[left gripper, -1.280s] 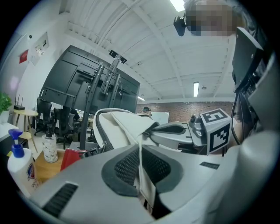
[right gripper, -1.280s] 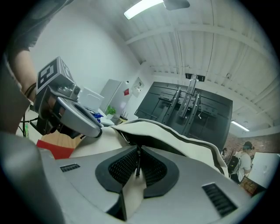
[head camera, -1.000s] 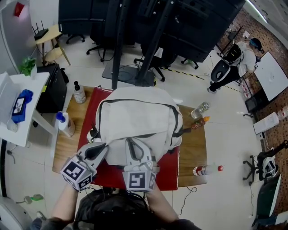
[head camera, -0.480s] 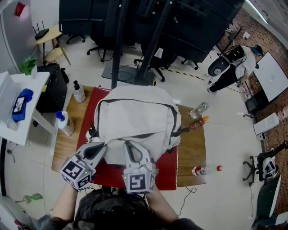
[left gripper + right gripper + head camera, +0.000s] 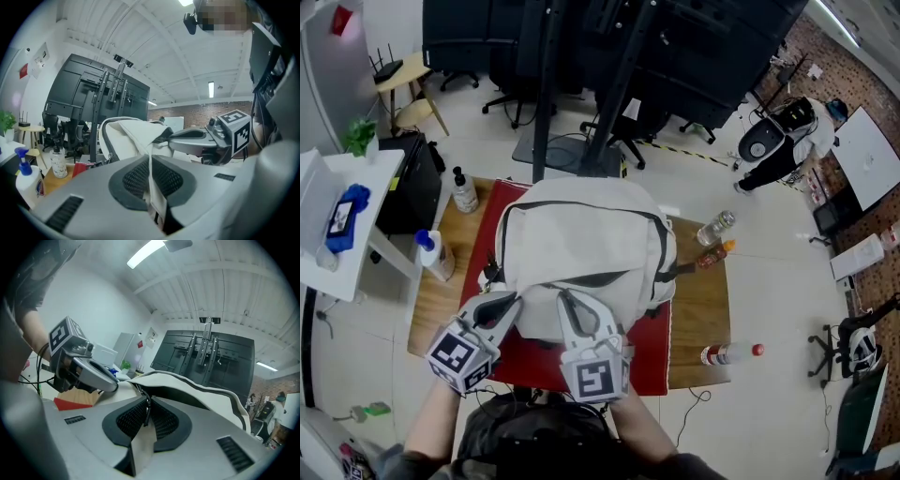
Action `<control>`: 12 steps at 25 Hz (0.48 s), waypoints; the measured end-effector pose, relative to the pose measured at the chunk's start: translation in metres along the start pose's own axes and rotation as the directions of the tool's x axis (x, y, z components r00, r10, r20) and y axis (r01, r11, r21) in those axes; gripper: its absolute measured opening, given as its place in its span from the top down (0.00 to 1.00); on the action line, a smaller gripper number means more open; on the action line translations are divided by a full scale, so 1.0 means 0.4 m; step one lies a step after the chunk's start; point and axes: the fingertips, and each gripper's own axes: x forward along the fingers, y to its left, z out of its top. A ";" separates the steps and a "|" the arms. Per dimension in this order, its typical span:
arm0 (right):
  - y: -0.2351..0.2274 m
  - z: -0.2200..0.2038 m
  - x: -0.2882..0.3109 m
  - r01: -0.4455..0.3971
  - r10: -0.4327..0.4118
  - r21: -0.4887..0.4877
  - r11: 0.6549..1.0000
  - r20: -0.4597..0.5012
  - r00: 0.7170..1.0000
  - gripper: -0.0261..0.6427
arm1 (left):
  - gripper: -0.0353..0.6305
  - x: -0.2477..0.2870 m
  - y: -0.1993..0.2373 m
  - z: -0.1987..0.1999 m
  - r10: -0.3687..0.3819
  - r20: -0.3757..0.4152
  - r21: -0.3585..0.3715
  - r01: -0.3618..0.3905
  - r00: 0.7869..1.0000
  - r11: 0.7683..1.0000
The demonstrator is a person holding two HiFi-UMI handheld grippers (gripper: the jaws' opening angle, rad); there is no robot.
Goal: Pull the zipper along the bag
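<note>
Head view: bag [image 5: 581, 244] lies on a red mat [image 5: 652, 361] on the counter [image 5: 703, 309], near end toward me. My left hand-held gripper [image 5: 151, 159] is nearly closed, pinching a fold of white bag fabric at the near left. I judge that's to brace the bag so the zipper [image 5: 581, 210] runs taut. My right hand-held gripper [image 5: 147, 405], just right of it, is narrow too, clamped on the dark zipper pull [image 5: 146, 412] plus some cloth, set to drag. Writing: none readable. Labels on the bottles [image 5: 715, 228] are too small, and the marker cubes [image 5: 593, 377] show only square patterns.
</note>
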 end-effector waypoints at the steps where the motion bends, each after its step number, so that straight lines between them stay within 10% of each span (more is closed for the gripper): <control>1: -0.001 0.002 -0.003 0.001 -0.001 0.004 1.000 0.004 1.000 0.86 | 0.88 0.002 0.000 -0.001 0.002 0.002 0.005 -0.002 1.000 1.000; 12: 0.009 0.021 -0.027 -0.006 0.006 0.046 0.999 0.000 1.000 0.86 | 0.83 -0.001 0.000 -0.003 0.072 0.009 -0.001 -0.072 0.997 0.997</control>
